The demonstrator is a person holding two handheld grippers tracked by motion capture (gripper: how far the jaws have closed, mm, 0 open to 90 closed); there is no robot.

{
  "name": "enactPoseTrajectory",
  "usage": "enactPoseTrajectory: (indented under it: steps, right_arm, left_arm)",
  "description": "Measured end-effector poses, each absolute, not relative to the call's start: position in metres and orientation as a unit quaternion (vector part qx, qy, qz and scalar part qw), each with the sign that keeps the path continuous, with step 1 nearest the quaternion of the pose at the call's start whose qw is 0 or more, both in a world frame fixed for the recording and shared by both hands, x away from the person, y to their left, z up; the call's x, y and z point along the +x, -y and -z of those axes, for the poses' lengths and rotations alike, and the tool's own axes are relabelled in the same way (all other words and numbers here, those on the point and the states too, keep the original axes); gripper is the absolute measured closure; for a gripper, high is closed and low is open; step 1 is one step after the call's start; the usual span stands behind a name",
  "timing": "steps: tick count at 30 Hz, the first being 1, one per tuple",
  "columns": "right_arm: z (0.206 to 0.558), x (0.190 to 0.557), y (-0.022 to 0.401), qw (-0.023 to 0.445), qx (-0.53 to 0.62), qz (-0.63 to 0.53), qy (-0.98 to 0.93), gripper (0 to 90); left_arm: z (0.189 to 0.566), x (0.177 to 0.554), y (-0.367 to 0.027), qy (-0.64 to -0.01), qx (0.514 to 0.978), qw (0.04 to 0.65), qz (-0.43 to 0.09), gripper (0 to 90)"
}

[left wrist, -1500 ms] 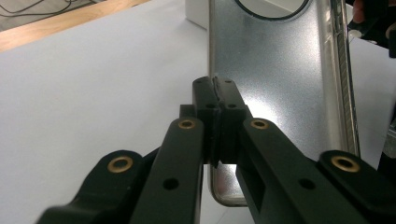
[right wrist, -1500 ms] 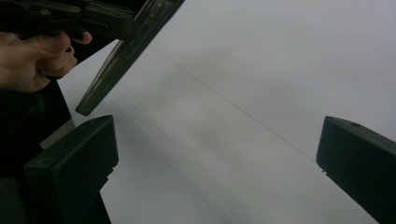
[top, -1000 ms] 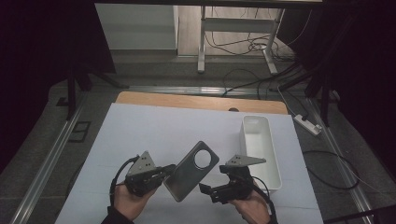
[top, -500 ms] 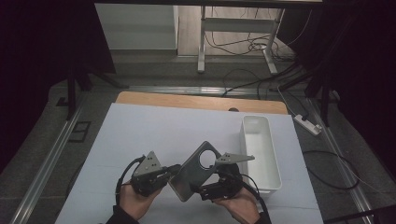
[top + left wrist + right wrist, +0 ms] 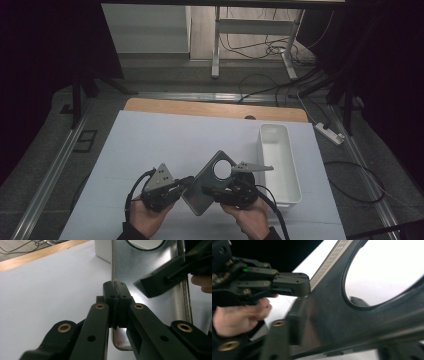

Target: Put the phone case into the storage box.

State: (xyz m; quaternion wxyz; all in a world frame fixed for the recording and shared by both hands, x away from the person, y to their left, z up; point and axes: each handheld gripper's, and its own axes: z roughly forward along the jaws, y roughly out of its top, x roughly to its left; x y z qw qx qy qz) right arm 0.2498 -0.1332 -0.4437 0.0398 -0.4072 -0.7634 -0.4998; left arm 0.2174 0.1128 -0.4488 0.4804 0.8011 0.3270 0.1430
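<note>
— What is the plate with the round hole made of?
— Metal, by the look of it: smooth, brushed grey, with a soft glare where the light falls.
— And the left hand-held gripper?
— Matt black plastic, with small brass-coloured rivets in its links.
— The desk?
— A pale, matt, paper-like sheet covers it; a strip of bare wood shows along the far edge.
— The bin?
— White plastic, smooth, slightly glossy.

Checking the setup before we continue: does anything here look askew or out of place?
Only the metal plate: it is tilted, held off the table between the left gripper and right gripper. The white bin sits square.
</note>
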Motion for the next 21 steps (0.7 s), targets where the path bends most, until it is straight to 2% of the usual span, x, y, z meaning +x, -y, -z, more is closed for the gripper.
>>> enactPoseTrajectory:
  steps: [3, 5, 6, 8, 10, 13, 17, 21]
  right_arm:
    - [0.446, 0.25, 0.135, 0.067, -0.413, 0.515, 0.748, 72.4]
    - [0.446, 0.25, 0.136, 0.084, -0.419, 0.521, 0.739, 77.9]
    - [0.446, 0.25, 0.136, 0.084, -0.419, 0.521, 0.739, 77.9]
    - [0.447, 0.25, 0.137, 0.092, -0.432, 0.523, 0.729, 85.0]
    - [0.447, 0.25, 0.139, 0.096, -0.438, 0.523, 0.725, 85.2]
    - [0.447, 0.248, 0.138, 0.09, -0.436, 0.52, 0.729, 85.3]
    - [0.447, 0.247, 0.138, 0.084, -0.428, 0.517, 0.737, 85.2]
    - [0.445, 0.245, 0.138, 0.073, -0.415, 0.518, 0.745, 85.2]
  left_arm:
    - [0.45, 0.217, -0.112, -0.326, 0.804, 0.476, -0.145, 89.1]
    - [0.451, 0.218, -0.112, -0.324, 0.804, 0.478, -0.141, 89.0]
    - [0.451, 0.218, -0.112, -0.324, 0.804, 0.478, -0.141, 88.6]
    - [0.452, 0.218, -0.111, -0.319, 0.807, 0.477, -0.136, 87.4]
    - [0.452, 0.219, -0.111, -0.319, 0.807, 0.479, -0.129, 84.8]
    - [0.45, 0.221, -0.117, -0.326, 0.803, 0.483, -0.125, 67.8]
    - [0.451, 0.225, -0.126, -0.332, 0.798, 0.491, -0.109, 40.5]
    - [0.454, 0.23, -0.136, -0.333, 0.794, 0.504, -0.059, 18.7]
